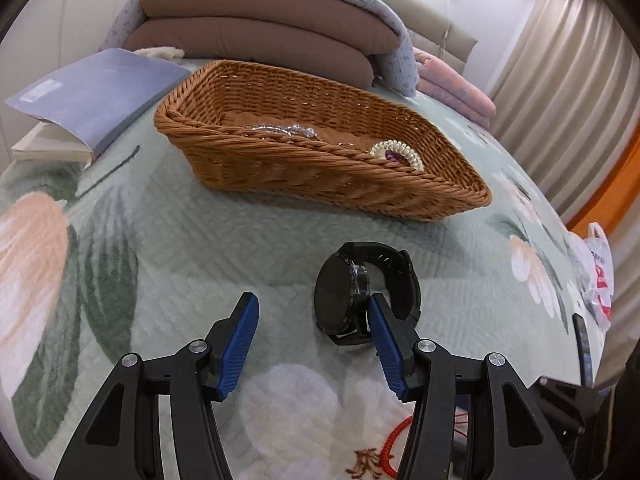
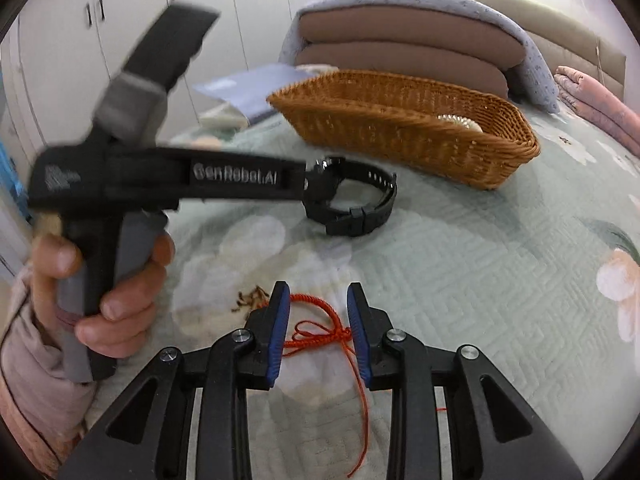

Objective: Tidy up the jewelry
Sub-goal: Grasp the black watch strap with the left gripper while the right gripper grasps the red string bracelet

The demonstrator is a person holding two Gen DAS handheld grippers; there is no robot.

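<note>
Black watch [image 1: 362,294] touches the right jaw's tip — red cord [image 2: 320,330] lies between the other gripper's jaws.

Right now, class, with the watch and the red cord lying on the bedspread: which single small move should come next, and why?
Probably shift the left hand-held gripper slightly right and close on the black watch. Its jaws are open, with one pad at the watch's edge. The wicker basket sits just beyond. The right hand-held gripper hovers open around the red cord.

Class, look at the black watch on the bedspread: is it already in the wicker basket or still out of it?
Out. The black watch lies on the bedspread in front of the wicker basket, by the open left gripper.
</note>
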